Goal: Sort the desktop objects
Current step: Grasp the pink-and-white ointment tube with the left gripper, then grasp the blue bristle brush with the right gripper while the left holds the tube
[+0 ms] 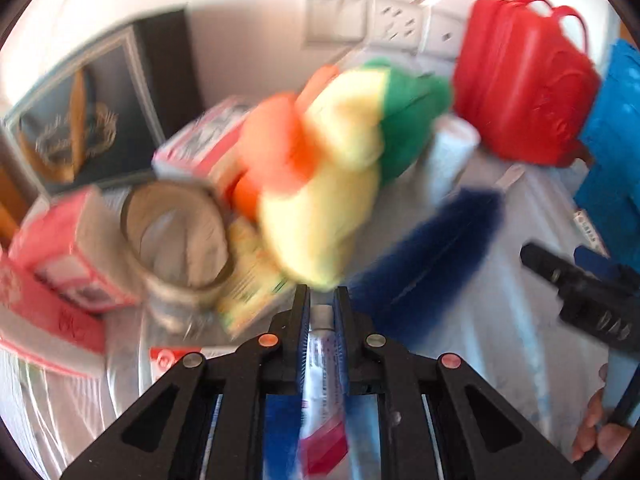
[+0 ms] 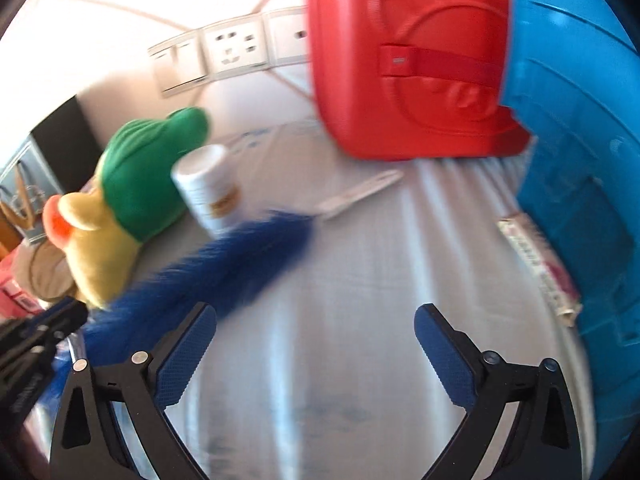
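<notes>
Plastic, soft and squashy, that toothpaste tube (image 1: 320, 364) sits pinched between the fingers of the left gripper (image 1: 322, 300), held near the cap where it's stiffest; light, a bit slick. Right gripper (image 2: 316, 326) hangs spread wide, nothing in it, above the white tablecloth (image 2: 360, 264)

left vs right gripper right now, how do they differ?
Left gripper: jaws nearly closed, clamped on a tube with a red end. Right gripper: jaws spread wide, nothing between them.
Left points at the plush toy and the clutter of boxes; right points at bare cloth before the red case and blue bin.
Shared: black frames and blue textured pads.
</notes>
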The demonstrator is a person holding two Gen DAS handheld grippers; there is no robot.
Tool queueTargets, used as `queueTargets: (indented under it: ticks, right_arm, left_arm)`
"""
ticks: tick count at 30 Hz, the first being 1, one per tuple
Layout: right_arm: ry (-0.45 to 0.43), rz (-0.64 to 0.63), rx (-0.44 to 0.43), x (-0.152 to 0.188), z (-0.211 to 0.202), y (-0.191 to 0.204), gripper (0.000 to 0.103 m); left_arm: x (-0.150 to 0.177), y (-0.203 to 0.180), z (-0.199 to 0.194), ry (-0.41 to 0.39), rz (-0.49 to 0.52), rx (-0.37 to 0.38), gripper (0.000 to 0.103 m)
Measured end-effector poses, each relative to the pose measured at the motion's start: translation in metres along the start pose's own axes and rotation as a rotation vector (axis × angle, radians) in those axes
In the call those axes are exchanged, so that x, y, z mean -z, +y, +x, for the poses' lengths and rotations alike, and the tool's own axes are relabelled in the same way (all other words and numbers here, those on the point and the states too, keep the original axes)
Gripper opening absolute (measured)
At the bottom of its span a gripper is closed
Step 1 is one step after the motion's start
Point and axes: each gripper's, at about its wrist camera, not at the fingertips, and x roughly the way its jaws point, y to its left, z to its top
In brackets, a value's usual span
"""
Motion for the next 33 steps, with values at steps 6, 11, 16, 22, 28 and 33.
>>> queueTargets:
  ticks: [6, 11, 16, 22, 28, 33]
  right_arm:
    - [0.078, -0.038, -0.053, -0.009, 0.035, 0.050, 0.102]
    - [0.173, -0.150, -0.003, 0.017, 0.054, 0.066, 0.101]
    - [0.203, -0.138, 0.059, 0.034, 0.035, 0.020, 0.100]
    - [0.204, -0.084, 0.006, 0.046, 0.008, -0.010, 0.091]
    - [0.193, -0.095, -0.025, 0.044, 0.014, 0.016, 0.063]
    - [0.123, -0.148, 0.034, 0.043, 0.025, 0.020, 0.058]
  left_arm:
    - [0.027, 0.010, 0.005, 0.079, -0.042, 0.062, 0.011]
    - [0.029, 0.030, -0.008, 0.061, -0.070, 0.022, 0.011]
    - [0.035, 0.048, -0.026, 0.090, -0.088, 0.045, 0.016]
    - [0.057, 0.045, -0.049, 0.095, -0.028, 0.005, 0.069]
    - [0.073, 0.050, -0.048, 0.099, -0.024, -0.050, 0.038]
    - [0.060, 0.052, -0.046, 0.051, -0.040, -0.040, 0.017]
